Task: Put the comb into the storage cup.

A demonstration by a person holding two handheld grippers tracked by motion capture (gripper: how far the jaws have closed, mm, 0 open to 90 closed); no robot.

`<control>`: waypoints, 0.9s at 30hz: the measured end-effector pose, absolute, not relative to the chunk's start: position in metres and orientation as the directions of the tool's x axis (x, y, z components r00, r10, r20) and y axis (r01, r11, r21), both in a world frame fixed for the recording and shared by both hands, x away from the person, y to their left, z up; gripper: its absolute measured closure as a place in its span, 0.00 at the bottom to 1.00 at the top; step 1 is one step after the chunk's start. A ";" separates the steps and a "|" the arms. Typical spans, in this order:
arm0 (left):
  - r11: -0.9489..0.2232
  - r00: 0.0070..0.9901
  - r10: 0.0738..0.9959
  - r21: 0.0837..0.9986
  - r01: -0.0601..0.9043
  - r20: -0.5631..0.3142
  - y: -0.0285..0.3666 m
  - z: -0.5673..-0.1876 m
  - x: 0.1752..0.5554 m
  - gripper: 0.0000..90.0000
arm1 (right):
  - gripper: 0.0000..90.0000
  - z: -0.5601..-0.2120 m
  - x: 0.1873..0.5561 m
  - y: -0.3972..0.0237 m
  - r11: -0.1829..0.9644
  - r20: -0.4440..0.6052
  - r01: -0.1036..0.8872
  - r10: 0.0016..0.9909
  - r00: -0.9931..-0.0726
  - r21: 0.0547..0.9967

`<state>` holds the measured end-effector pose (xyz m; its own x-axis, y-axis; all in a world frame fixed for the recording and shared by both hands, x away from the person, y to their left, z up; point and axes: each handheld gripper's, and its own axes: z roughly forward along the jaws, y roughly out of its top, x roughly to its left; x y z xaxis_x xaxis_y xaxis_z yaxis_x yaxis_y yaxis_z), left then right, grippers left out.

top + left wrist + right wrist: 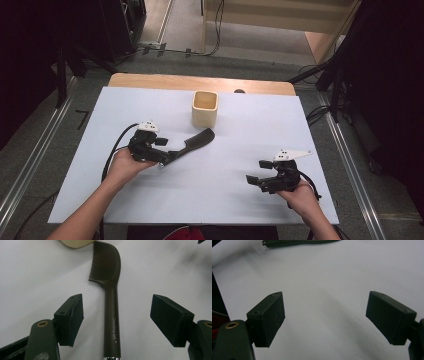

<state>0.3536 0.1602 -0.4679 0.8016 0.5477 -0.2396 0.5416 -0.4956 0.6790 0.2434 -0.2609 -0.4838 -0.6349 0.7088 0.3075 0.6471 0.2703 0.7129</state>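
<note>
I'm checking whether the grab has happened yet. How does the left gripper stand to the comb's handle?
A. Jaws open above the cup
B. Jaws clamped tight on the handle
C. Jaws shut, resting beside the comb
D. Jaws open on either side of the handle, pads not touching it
D: in the left gripper view the comb lies on the table between the left gripper's pads, with white table showing on both sides.

A square, cream-coloured cup [205,108] stands upright and open-topped on the white board [250,150] that covers the desk, toward its far edge and near the middle. Beyond the board a strip of the wooden desk [150,81] shows, and dark cables [215,30] trail over the grey floor behind it.
</note>
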 end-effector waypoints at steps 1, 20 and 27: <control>-0.496 0.800 0.548 0.675 0.545 -0.243 0.160 -0.469 0.354 0.31 | 0.15 -0.484 0.243 -0.261 0.271 0.307 0.647 0.709 -0.635 0.713; -0.552 0.793 0.564 0.609 0.569 -0.230 0.160 -0.490 0.350 0.37 | 0.15 -0.484 0.243 -0.260 0.275 0.305 0.648 0.710 -0.635 0.710; -0.564 0.795 0.570 0.604 0.563 -0.209 0.160 -0.493 0.348 0.52 | 0.15 -0.484 0.243 -0.260 0.271 0.307 0.649 0.711 -0.633 0.711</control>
<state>0.3477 0.1603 -0.4928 0.7945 0.5702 -0.2089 0.5633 -0.5635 0.6043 0.2432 -0.2603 -0.4841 -0.6327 0.7109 0.3071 0.6491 0.2705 0.7109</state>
